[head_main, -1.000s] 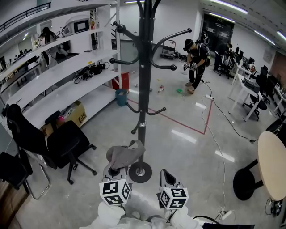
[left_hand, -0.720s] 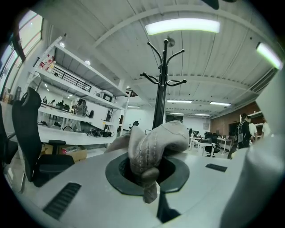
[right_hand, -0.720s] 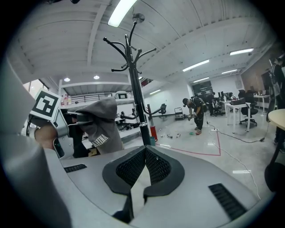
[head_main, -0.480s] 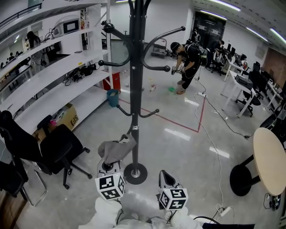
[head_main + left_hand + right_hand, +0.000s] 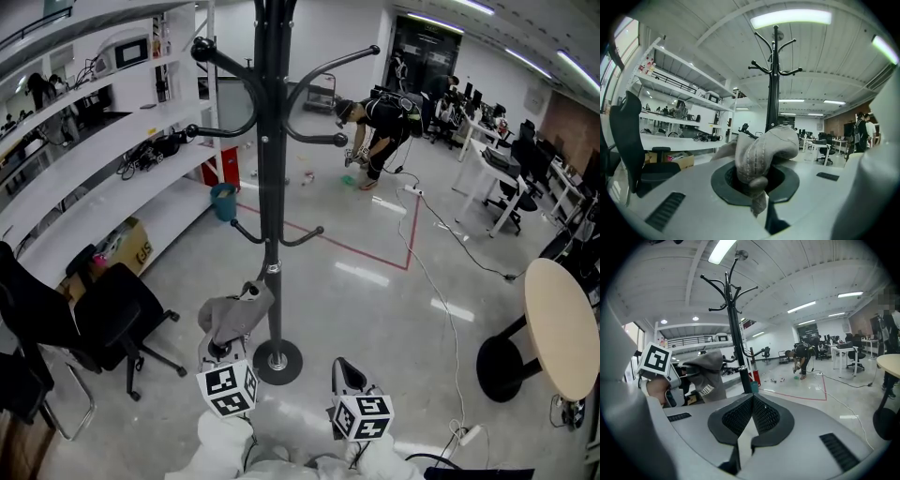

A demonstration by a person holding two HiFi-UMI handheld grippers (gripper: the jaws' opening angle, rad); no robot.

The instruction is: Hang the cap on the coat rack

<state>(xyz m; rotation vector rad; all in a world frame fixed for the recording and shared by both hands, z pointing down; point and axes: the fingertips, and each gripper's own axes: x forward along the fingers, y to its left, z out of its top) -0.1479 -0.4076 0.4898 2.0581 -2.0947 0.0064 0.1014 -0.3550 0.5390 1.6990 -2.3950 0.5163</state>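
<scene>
The black coat rack [image 5: 270, 187] stands just ahead of me, its round base [image 5: 277, 361] on the floor and its curved hooks [image 5: 220, 66] high up. A grey cap [image 5: 234, 314] hangs crumpled to the left of the pole, low down, well below the hooks. My left gripper [image 5: 228, 347] is shut on the cap [image 5: 764, 145], with cloth bunched between its pads [image 5: 740, 180]. In the right gripper view the cap [image 5: 707, 373] and left gripper [image 5: 670, 380] show beside the rack [image 5: 736, 333]. My right gripper [image 5: 349, 373] is shut with nothing in it [image 5: 753, 397], right of the base.
Black office chairs [image 5: 112, 309] and white shelving [image 5: 94, 141] stand on the left. A round table [image 5: 562, 328] is at the right, and a cable [image 5: 441, 281] trails over the floor. A person [image 5: 375, 122] bends down far back, beyond a red floor line [image 5: 356, 248].
The left gripper with the cap has drifted left and slightly forward in the head view. The rack now looks nearer and further left. The right gripper has hardly moved.
</scene>
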